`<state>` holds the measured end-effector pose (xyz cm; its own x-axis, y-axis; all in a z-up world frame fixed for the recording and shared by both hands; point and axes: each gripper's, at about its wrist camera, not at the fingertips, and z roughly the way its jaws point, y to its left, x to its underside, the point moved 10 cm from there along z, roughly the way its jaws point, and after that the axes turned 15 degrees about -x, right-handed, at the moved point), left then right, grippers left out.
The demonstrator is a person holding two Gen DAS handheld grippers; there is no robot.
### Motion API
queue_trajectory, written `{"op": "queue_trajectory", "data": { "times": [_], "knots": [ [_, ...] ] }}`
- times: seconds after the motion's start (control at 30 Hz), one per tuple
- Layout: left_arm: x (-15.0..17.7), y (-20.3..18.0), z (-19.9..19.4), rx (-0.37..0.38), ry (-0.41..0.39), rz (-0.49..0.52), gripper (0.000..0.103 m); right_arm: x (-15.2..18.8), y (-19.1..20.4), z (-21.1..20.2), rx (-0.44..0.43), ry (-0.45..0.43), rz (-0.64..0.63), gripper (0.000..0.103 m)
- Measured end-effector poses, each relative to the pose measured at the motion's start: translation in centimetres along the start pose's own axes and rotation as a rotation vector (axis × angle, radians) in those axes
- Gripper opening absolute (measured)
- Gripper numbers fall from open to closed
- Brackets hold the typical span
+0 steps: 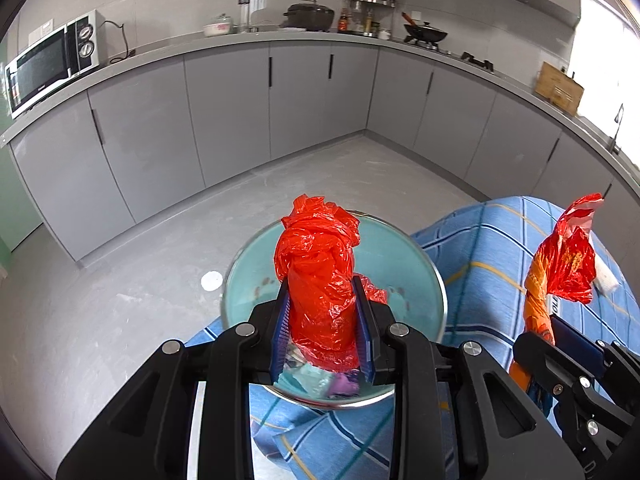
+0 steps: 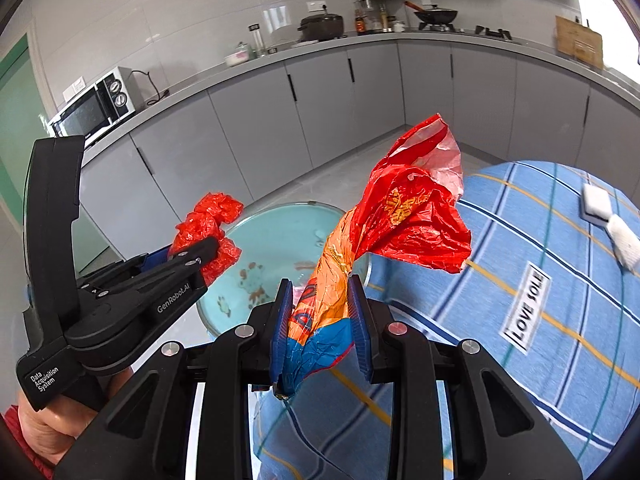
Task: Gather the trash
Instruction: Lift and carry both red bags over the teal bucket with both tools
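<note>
My left gripper (image 1: 323, 312) is shut on a crumpled red plastic bag (image 1: 318, 264) and holds it upright over a round glass table (image 1: 416, 276). It also shows in the right wrist view (image 2: 212, 254) with the same red bag (image 2: 208, 220). My right gripper (image 2: 320, 312) is shut on a crinkled red, orange and blue snack wrapper (image 2: 400, 208), held up above the blue plaid cloth (image 2: 520, 272). In the left wrist view the wrapper (image 1: 568, 264) sits at the right, with the right gripper (image 1: 552, 328) below it.
The glass table top (image 2: 280, 232) has brown stains. White sponges (image 2: 608, 216) lie on the cloth at the far right. Grey kitchen cabinets (image 1: 228, 112) and a counter with a microwave (image 1: 52, 64) run behind. Grey floor (image 1: 120, 300) lies left.
</note>
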<state>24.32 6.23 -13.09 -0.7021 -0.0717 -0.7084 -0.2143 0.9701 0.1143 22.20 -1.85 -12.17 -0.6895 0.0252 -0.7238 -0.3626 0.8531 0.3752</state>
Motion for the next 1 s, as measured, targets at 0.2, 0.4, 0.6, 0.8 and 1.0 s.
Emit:
{"op": "queue_trajectory", "data": {
  "times": [0.2,0.4,0.6,0.8,1.0],
  "knots": [
    [-0.3,1.6,1.5,-0.027,0.017,-0.035,0.028,-0.8,0.4,1.9,-0.016,0.022,-0.025,0.029],
    [-0.3,2.2,3.0,-0.042,0.033,-0.045,0.028,-1.2,0.4,3.8,-0.024,0.05,-0.038,0.029],
    [-0.3,2.5,4.4,-0.049,0.052,-0.05,0.028,-1.1,-0.3,5.6,-0.033,0.094,-0.036,0.029],
    [0.0,2.4,5.8,-0.054,0.075,-0.05,0.028,-0.6,-0.6,7.1,-0.034,0.131,-0.046,0.029],
    [0.3,2.6,6.9,-0.059,0.093,-0.055,0.028,-0.3,-0.7,8.8,-0.031,0.163,-0.043,0.029]
  ]
}}
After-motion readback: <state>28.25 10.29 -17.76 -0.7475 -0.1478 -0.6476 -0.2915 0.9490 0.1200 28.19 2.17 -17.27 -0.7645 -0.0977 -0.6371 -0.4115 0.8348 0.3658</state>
